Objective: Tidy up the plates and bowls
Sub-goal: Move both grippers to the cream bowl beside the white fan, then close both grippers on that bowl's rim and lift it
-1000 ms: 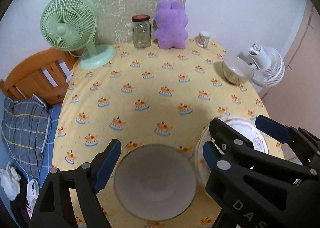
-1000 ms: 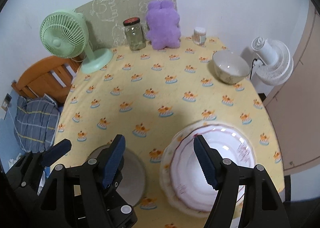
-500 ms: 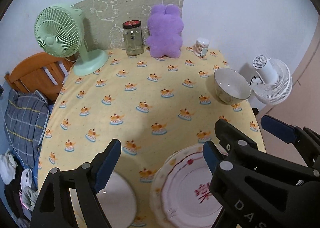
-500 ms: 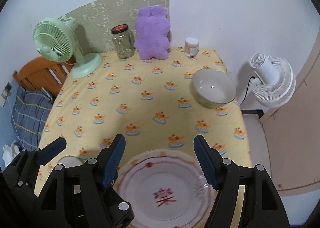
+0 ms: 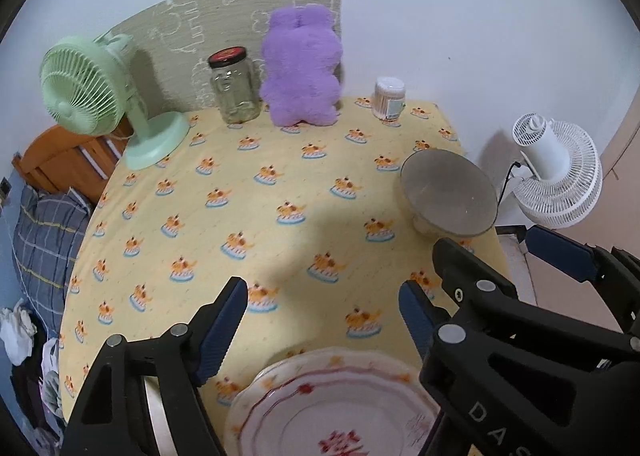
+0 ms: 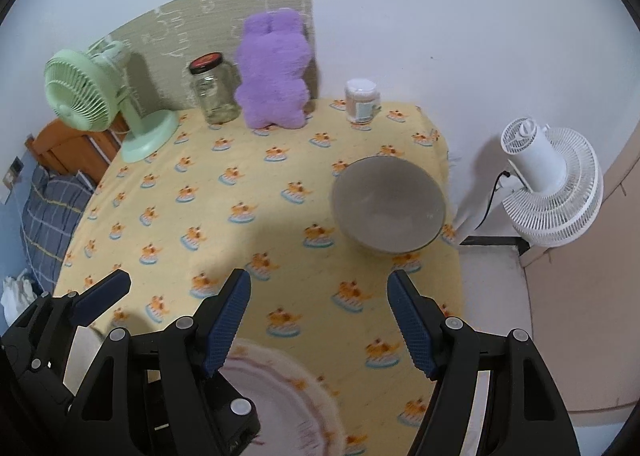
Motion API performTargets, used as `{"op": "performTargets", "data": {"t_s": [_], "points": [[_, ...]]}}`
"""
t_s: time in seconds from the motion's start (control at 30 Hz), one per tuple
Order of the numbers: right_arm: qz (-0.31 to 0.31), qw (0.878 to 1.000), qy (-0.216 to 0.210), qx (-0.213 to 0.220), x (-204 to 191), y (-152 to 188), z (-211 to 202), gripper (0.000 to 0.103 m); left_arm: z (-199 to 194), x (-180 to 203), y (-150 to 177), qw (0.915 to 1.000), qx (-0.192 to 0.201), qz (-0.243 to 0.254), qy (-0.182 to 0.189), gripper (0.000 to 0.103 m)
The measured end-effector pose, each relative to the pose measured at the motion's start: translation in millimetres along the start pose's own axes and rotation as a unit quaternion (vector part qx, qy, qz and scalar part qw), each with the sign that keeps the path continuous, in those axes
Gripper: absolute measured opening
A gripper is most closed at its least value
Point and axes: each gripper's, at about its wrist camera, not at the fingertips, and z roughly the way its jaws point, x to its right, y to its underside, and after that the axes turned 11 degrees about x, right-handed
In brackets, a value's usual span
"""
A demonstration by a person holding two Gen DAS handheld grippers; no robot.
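A grey bowl (image 6: 390, 208) stands near the table's right edge, ahead of my open, empty right gripper (image 6: 320, 320); it also shows in the left wrist view (image 5: 448, 196). A white plate with a red rim (image 5: 336, 412) lies at the near edge, below my open, empty left gripper (image 5: 320, 320), and shows blurred in the right wrist view (image 6: 288, 396). A second pale bowl (image 5: 154, 422) is mostly hidden behind the left gripper's finger.
The table has a yellow patterned cloth (image 5: 260, 208). At the back stand a green fan (image 5: 88, 96), a glass jar (image 5: 234, 86), a purple plush toy (image 5: 302, 72) and a small container (image 5: 389, 98). A white fan (image 6: 548, 184) stands beyond the right edge.
Both grippers have pulled back and tilted up and to the right. The plate and near bowl slid to the bottom of the views; the far bowl looks nearer.
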Motion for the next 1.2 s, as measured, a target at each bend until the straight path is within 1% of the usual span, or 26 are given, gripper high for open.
{"op": "performTargets", "data": {"t_s": [0.17,0.23,0.3,0.4,0.5,0.57,0.63,0.7,0.8,0.87,0.97,1.07,1.1,1.13,1.2], "points": [[0.004,1.0,0.004,0.006,31,-12,23,0.074,24,26,-16,0.9999,0.003,0.013,-0.006,0.073],[0.005,1.0,0.009,0.009,40,-16,31,0.073,35,35,-22,0.9999,0.011,0.01,0.004,0.07],[0.009,1.0,0.013,0.014,50,-21,40,0.072,44,40,-27,0.9997,0.019,-0.001,0.013,0.07],[0.011,1.0,0.018,0.017,63,-29,55,0.07,60,48,-35,0.9996,0.019,-0.006,0.021,0.07],[0.016,1.0,0.02,0.011,75,-34,69,0.067,75,57,-41,0.9997,0.016,0.001,0.017,0.07],[0.019,1.0,0.024,0.007,81,-37,80,0.064,85,62,-43,0.9998,0.012,0.007,0.015,0.067],[0.022,0.999,0.027,0.002,87,-37,89,0.064,96,67,-43,0.9998,0.005,0.013,0.014,0.061],[0.028,0.999,0.031,-0.004,94,-36,99,0.063,106,72,-44,0.9998,-0.004,0.015,0.013,0.057],[0.035,0.999,0.034,-0.011,101,-34,111,0.058,118,78,-44,0.9997,-0.012,0.017,0.014,0.051],[0.037,0.999,0.034,-0.015,105,-33,118,0.053,127,82,-44,0.9995,-0.02,0.019,0.017,0.048],[0.041,0.998,0.033,-0.021,109,-33,128,0.05,136,86,-45,0.9993,-0.025,0.02,0.018,0.044],[0.045,0.998,0.032,-0.025,112,-34,138,0.048,145,87,-46,0.9993,-0.03,0.019,0.014,0.037],[0.046,0.998,0.031,-0.026,113,-33,141,0.047,149,88,-46,0.9992,-0.033,0.019,0.012,0.033],[0.047,0.998,0.03,-0.029,114,-33,145,0.043,151,88,-46,0.9991,-0.035,0.019,0.011,0.027],[0.048,0.998,0.03,-0.032,116,-32,151,0.039,157,89,-46,0.9989,-0.04,0.02,0.013,0.023]]}}
